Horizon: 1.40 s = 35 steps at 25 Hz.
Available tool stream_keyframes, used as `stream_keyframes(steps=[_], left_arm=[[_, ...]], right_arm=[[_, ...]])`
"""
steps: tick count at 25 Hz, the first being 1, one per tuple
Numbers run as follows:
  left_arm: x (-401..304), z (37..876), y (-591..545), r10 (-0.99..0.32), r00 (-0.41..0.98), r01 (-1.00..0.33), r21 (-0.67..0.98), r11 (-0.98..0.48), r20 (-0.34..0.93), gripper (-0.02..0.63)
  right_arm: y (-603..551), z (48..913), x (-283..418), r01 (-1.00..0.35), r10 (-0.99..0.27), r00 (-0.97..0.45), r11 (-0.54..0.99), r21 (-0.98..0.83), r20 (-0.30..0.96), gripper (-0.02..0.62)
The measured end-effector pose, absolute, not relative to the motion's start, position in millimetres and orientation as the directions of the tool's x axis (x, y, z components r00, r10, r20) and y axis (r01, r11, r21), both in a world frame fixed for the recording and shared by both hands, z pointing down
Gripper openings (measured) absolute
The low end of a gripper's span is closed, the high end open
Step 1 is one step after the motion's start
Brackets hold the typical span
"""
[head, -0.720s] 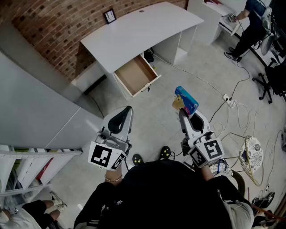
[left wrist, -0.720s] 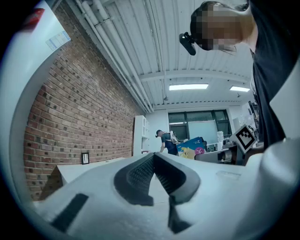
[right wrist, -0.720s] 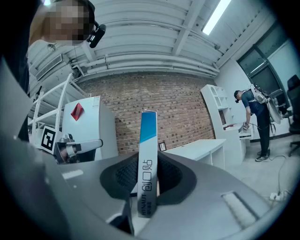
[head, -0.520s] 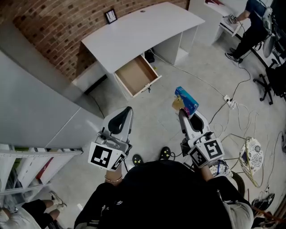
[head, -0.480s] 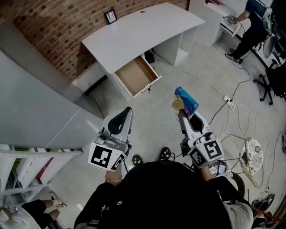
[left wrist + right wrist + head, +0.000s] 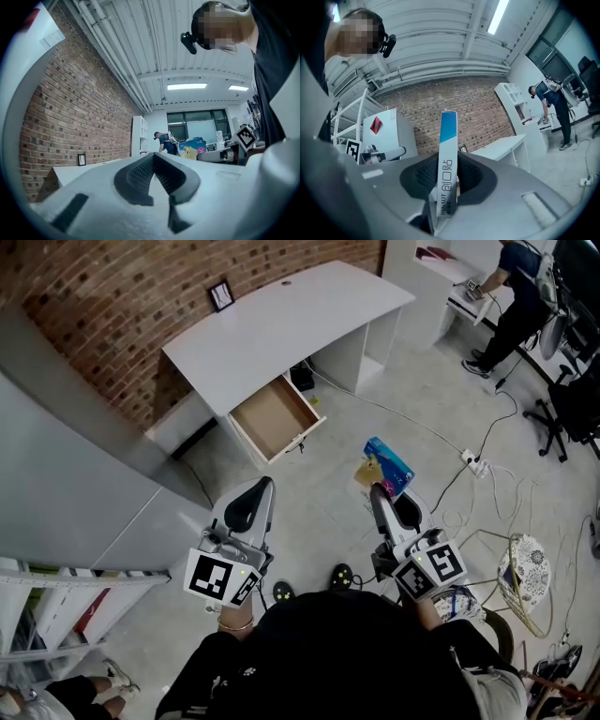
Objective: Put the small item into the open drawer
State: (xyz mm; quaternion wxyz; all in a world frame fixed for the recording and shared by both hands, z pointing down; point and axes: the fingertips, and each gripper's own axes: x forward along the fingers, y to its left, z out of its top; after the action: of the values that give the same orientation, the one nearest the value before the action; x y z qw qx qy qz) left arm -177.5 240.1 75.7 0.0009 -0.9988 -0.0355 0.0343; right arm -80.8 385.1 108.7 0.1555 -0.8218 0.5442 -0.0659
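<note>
My right gripper (image 6: 376,489) has its fingers clamped on a flat blue-and-yellow cardboard box (image 6: 385,465). In the right gripper view, the box stands on edge between the two dark pads. Its narrow white-and-blue side faces the camera and its top reaches well past the fingertips. In the head view, the box sticks out ahead of the right fingers, up off the grey floor (image 6: 337,451).

My left gripper (image 6: 260,487) has its fingers drawn together at the tips with nothing between them. It sits level with the right gripper, and the two are well apart.

The open drawer with a light brown inside (image 6: 272,416) is ahead of both pairs of fingers, slightly nearer the line of the left ones. It is well apart from the box. It is pulled out from under the white curved counter (image 6: 281,315), which stands against a red brick wall (image 6: 112,287) beyond it.

Far ahead and to the right of the right fingers, a person (image 6: 514,287) bends over another white counter (image 6: 459,287).
</note>
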Motion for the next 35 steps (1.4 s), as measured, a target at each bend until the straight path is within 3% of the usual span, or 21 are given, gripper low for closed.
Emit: stream_keyframes(steps=[13,35], left_arm=[[-113.3,80.2,301.0,0.133,0.990,0.133,-0.014,-0.991,-0.047,0.000],[-76.8,93.1,319.2,0.138,0.989,0.139,0.011,-0.990,-0.046,0.000]], right_arm=[[457.8,111.9,-24.2,-0.833,-0.873,0.484,-0.441,-0.334,-0.055,0.087],[484.8,133.4,5.3,-0.813,-0.868,0.494,-0.440,-0.380,-0.052,0.087]])
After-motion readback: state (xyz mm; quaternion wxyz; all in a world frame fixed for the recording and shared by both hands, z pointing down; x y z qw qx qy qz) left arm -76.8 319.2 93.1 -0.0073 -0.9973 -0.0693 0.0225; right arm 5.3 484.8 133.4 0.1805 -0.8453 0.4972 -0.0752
